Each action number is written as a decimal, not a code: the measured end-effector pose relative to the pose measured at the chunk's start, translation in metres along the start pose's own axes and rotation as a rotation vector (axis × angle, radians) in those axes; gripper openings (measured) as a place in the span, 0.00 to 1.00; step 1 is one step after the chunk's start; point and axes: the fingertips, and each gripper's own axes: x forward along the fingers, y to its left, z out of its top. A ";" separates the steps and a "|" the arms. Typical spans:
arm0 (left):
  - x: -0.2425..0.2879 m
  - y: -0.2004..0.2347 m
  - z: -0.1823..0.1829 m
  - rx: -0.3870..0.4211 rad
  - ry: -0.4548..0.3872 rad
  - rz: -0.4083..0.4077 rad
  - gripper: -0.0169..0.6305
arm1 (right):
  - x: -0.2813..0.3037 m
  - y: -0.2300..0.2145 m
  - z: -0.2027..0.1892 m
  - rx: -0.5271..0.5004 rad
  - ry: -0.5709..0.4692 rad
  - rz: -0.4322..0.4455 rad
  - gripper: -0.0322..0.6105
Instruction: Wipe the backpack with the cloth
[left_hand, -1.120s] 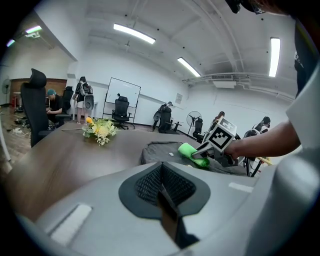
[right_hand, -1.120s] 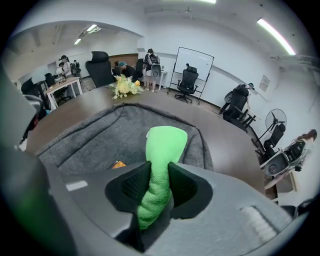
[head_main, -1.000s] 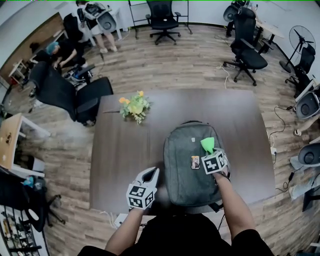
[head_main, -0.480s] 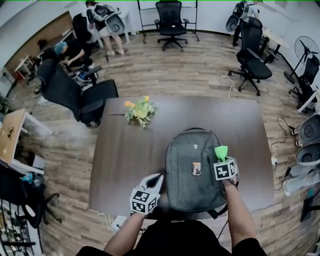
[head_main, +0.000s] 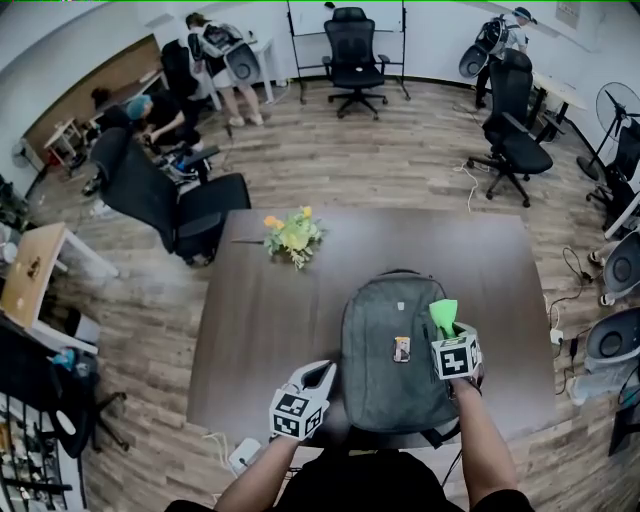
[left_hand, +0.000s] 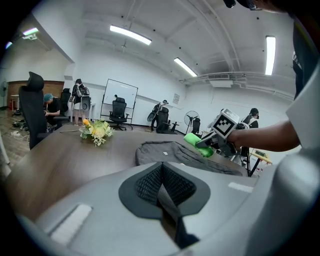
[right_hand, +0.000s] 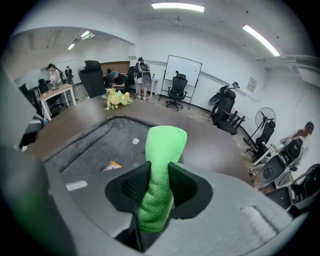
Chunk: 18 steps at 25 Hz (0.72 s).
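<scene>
Poking out from jaws of the right gripper, cloth overhangs backpack.

Bright overhead strip lighting; fisheye views curve toward dark edges.

We are in an open-plan office: black swivel chairs on castors stand about a pale wood-plank floor, a white whiteboard on a stand sits by the white wall, long ceiling strip lights run overhead, and people gather near a light wooden desk.
</scene>
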 end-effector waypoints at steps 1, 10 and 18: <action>-0.002 -0.001 0.000 0.000 -0.001 0.002 0.06 | -0.006 0.007 0.002 0.011 -0.013 0.025 0.22; -0.008 0.000 0.005 0.001 -0.017 0.020 0.06 | -0.035 0.088 0.016 0.083 -0.088 0.230 0.22; -0.017 0.012 0.001 -0.011 -0.014 0.049 0.06 | -0.037 0.179 0.003 0.151 -0.036 0.455 0.22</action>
